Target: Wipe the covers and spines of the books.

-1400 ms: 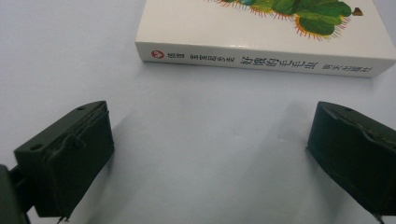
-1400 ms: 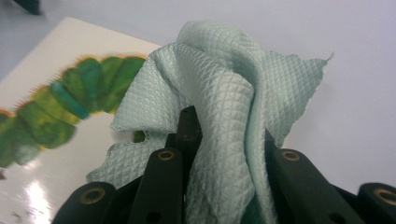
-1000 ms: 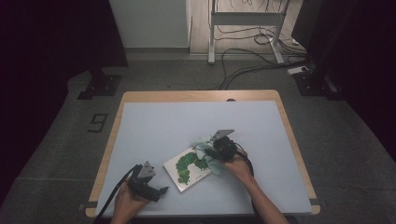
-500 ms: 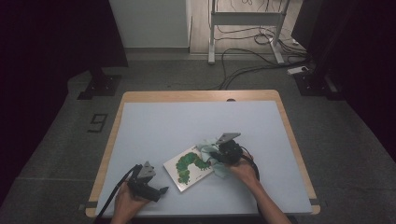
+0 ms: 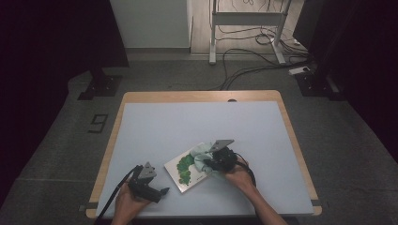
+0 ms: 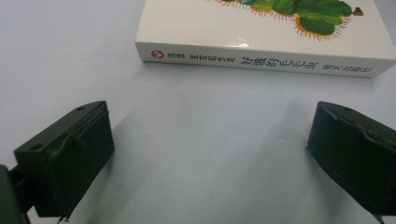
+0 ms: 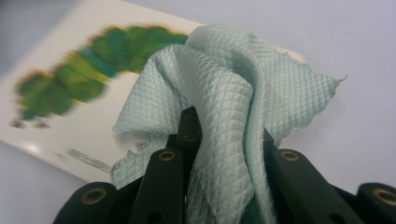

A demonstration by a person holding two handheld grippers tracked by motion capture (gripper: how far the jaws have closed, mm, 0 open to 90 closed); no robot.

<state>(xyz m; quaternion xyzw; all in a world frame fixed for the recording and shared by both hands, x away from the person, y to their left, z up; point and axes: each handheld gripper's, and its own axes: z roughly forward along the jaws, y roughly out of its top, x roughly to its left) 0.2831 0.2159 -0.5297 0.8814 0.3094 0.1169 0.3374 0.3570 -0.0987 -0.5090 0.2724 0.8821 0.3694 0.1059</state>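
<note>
A white picture book (image 5: 187,169) with a green caterpillar on its cover lies flat near the table's front middle. My right gripper (image 5: 213,161) is shut on a bunched pale green cloth (image 7: 219,112), and the cloth (image 5: 202,158) rests on the book's right end. The caterpillar cover (image 7: 70,79) spreads behind the cloth. My left gripper (image 5: 162,191) stands open at the front left, low over the table, with nothing between its jaws. The book's spine (image 6: 261,60) with printed characters faces it, a short way off.
The pale blue table top (image 5: 197,126) has a wooden rim (image 5: 202,96). On the floor beyond the table run cables (image 5: 248,61) and a metal stand's legs (image 5: 244,28). A dark stand base (image 5: 101,84) sits on the floor at the left.
My right gripper has slid with the cloth a little to the right and toward the front across the book. The left gripper has stayed put.
</note>
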